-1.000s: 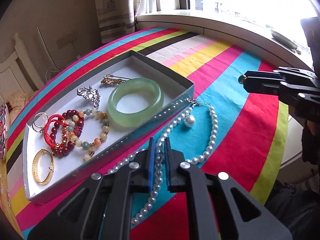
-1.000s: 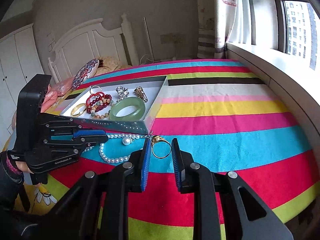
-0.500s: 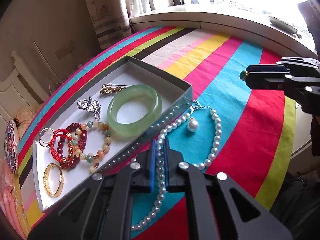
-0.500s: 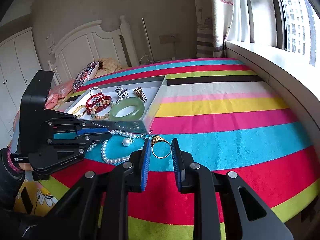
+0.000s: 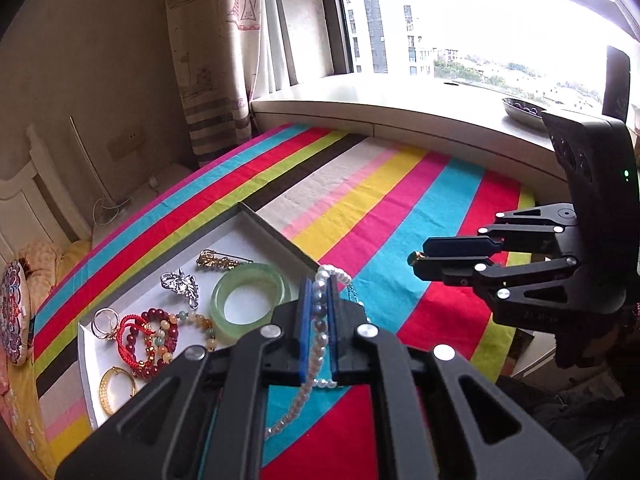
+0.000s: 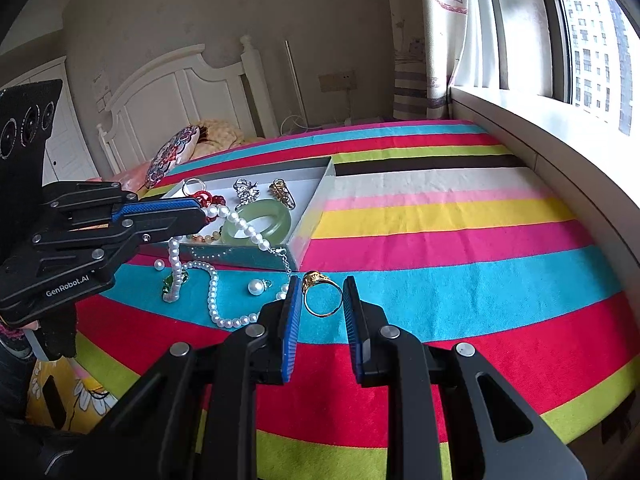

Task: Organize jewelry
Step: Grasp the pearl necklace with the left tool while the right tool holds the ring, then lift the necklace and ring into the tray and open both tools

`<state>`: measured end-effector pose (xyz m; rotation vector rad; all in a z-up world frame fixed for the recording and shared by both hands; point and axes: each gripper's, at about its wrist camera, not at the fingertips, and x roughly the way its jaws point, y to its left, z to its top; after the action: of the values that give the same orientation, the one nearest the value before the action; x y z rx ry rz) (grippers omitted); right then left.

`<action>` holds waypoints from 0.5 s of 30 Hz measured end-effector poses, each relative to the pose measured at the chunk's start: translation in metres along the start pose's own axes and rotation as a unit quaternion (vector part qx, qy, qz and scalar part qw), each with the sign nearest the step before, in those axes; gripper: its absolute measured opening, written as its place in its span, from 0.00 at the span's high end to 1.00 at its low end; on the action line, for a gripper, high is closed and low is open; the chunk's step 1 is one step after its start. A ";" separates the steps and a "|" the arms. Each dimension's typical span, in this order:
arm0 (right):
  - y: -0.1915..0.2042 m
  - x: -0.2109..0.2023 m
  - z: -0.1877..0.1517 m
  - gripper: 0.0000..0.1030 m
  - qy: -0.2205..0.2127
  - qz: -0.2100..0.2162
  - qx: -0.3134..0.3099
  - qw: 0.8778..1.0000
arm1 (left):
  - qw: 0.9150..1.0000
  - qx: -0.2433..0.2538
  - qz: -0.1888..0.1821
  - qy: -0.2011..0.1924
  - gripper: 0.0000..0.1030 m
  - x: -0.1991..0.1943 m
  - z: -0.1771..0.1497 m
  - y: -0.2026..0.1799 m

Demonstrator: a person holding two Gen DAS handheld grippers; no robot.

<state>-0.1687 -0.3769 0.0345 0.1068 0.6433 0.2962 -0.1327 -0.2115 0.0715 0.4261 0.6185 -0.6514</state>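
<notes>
My left gripper (image 5: pixel 319 282) is shut on a white pearl necklace (image 5: pixel 320 320) and holds it up above the striped blanket, by the near wall of the white jewellery box (image 5: pixel 276 232). In the right wrist view the left gripper (image 6: pixel 202 216) has the necklace (image 6: pixel 212 292) hanging from it, one end draped past the box (image 6: pixel 312 216) and the rest trailing on the blanket. My right gripper (image 6: pixel 322 284) is shut on a gold ring (image 6: pixel 322 296), held in the air. From the left wrist view the right gripper (image 5: pixel 418 258) shows at the right.
The box holds a green jade bangle (image 5: pixel 250 300), beaded bracelets (image 5: pixel 160 336), a gold bangle (image 5: pixel 116 396) and two brooches. A loose pearl pendant (image 6: pixel 256 286) and a green piece (image 6: pixel 172 280) lie on the blanket. A window sill (image 5: pixel 400 120) runs along the far edge.
My left gripper has risen with the pearl necklace, pulling the strand up off the blanket. The right gripper and its ring have stayed still.
</notes>
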 end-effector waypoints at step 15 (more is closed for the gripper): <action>0.009 -0.017 0.011 0.79 -0.020 0.001 -0.011 1.000 | 0.999 0.012 0.029 -0.018 0.93 -0.021 0.008 -0.005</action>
<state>-0.1770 -0.3737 0.0541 0.0933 0.6006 0.3030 -0.1461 -0.2105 0.0907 0.4515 0.5631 -0.6106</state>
